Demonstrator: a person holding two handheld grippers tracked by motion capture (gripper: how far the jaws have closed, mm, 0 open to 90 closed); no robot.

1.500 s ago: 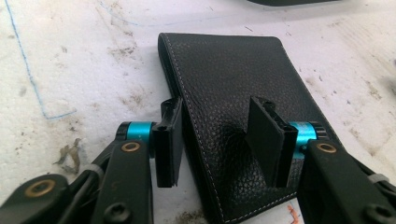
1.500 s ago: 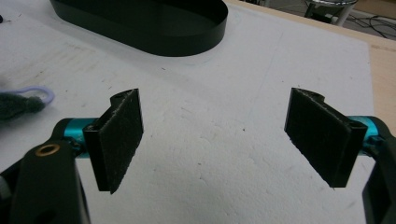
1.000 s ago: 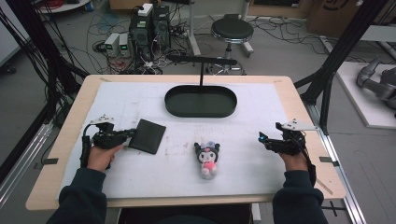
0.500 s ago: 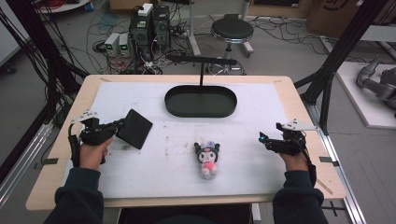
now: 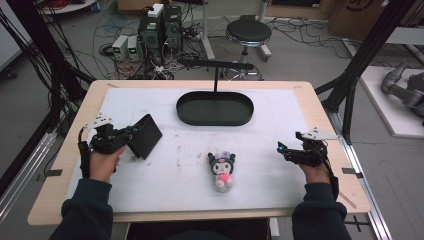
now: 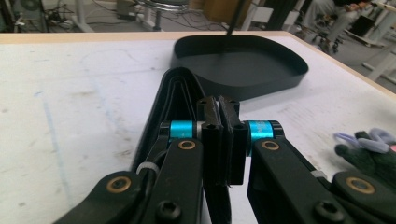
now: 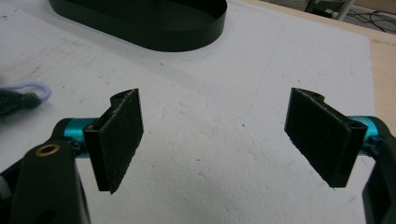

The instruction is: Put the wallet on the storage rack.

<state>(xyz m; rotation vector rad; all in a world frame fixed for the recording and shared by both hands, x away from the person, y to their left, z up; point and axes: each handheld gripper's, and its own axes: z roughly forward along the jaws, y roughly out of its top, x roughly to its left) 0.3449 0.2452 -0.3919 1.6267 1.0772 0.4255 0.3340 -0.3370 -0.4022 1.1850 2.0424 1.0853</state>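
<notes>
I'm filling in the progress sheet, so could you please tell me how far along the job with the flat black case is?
Done: the left tool has clamped the flat black case at its edge, tilted up off the white table cover. In hand: carrying it. Left, probably: setting it in the black oval tray. The right tool waits open; the black plush doll lies untouched.

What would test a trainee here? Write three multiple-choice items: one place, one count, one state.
1. Where is the plush toy? A in a tray; B on the table, on the person's side of the black tray; C in a gripper.
2. How many plush toys? A one; B two; C three.
3. The left gripper is: A open; B shut on the black case; C shut on nothing.
Answers: 1 B, it lies on the white surface; 2 A, a single toy; 3 B, its pads clamp the case's edge.
</notes>
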